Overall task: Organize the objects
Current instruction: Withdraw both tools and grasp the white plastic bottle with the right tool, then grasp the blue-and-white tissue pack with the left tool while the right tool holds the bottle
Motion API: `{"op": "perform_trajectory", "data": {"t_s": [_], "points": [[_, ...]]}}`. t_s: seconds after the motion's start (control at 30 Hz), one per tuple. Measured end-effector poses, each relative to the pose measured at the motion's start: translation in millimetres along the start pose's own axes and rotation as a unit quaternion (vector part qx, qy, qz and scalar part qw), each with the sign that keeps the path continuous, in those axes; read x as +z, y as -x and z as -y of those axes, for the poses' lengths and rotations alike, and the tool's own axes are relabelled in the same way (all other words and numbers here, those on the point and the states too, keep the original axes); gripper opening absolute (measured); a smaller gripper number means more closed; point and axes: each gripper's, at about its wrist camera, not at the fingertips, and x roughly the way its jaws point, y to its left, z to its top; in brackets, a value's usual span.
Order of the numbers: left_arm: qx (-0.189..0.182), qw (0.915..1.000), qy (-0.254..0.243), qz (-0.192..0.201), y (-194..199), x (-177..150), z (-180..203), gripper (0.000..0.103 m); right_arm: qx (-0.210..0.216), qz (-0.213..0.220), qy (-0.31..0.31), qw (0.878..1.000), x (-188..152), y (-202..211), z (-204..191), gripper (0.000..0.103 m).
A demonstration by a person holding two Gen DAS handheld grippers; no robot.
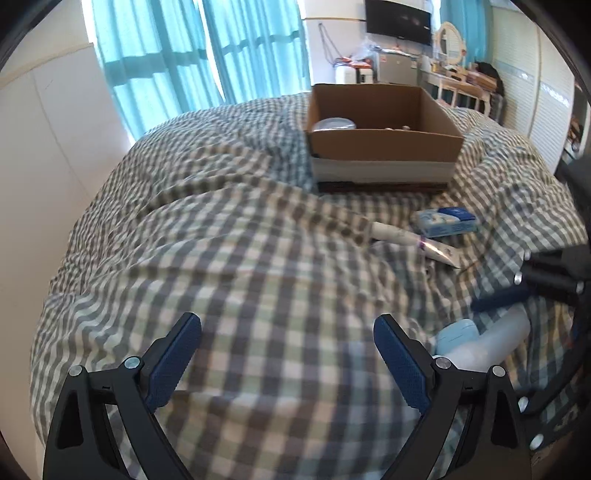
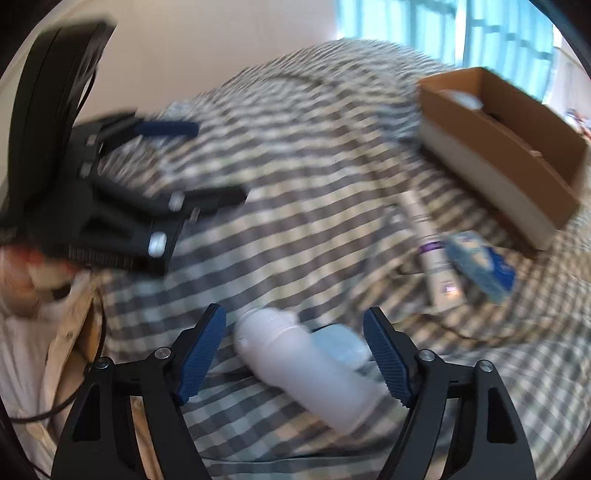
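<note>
Right claw (image 2: 295,354) w/ jaws spread, angled down over the bed (image 2: 295,192). A white bottle (image 2: 306,373) lies on its side btwn the blue pads (image 2: 203,354), cap end toward the left pad; pads don't appear to press it, gaps show on both sides. A pale blue item (image 2: 340,343) sits just behind the bottle, touching it; too blurred to say what it is. Bottom left of the right wrist view: a hand (image 2: 22,280) and a light sleeve, w/ a dark cable running across.

Left claw (image 1: 288,358) also spread wide, nothing btwn its pads, only the checked bedcover (image 1: 258,280) below. In its view the white bottle (image 1: 491,343) and pale blue item (image 1: 458,332) lie at lower right, just beside the right pad. The right claw's dark blue finger shows at the right edge above them.

Mid bed: a white tube (image 1: 410,240) w/ a purple band lies flat, a blue-and-white packet (image 1: 447,221) just beside it, close or touching.

Further back: an open cardboard box (image 1: 384,147) on the bed, well apart from the bottle, w/ a round silvery lid-like thing (image 1: 334,124) and some small bits inside.

Behind the bed: turquoise curtains (image 1: 184,55), a wall-mounted TV (image 1: 399,20), a cluttered dresser w/ an oval mirror (image 1: 448,40).
</note>
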Motion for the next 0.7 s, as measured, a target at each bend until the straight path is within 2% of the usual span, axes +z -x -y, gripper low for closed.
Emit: {"op": "perform_trajectory", "data": {"t_s": [0.13,0.23,0.3,0.43,0.53,0.7], "points": [[-0.007,0.9999,0.014,-0.002,-2,-1,-9,0.097,-0.027,-0.052,0.026,0.998,-3,-25,-9,0.071],[-0.008,0.9999,0.012,0.0,-2,0,-8,0.097,-0.033,-0.056,0.03,0.997,-3,-29,-12,0.053],[-0.008,0.9999,0.009,0.0,-2,1,-7,0.097,-0.056,-0.05,0.037,0.996,-3,-25,-18,0.051],[-0.021,0.9997,0.012,0.001,-2,7,-4,0.097,-0.088,0.007,-0.003,0.996,-3,9,-9,0.051],[-0.036,0.9993,0.005,0.002,-4,16,9,0.097,-0.132,0.052,-0.046,0.989,-4,44,12,0.051],[-0.074,0.997,-0.022,0.008,-13,40,45,0.097,-0.204,0.119,-0.147,0.96,-9,91,69,0.051]]}}
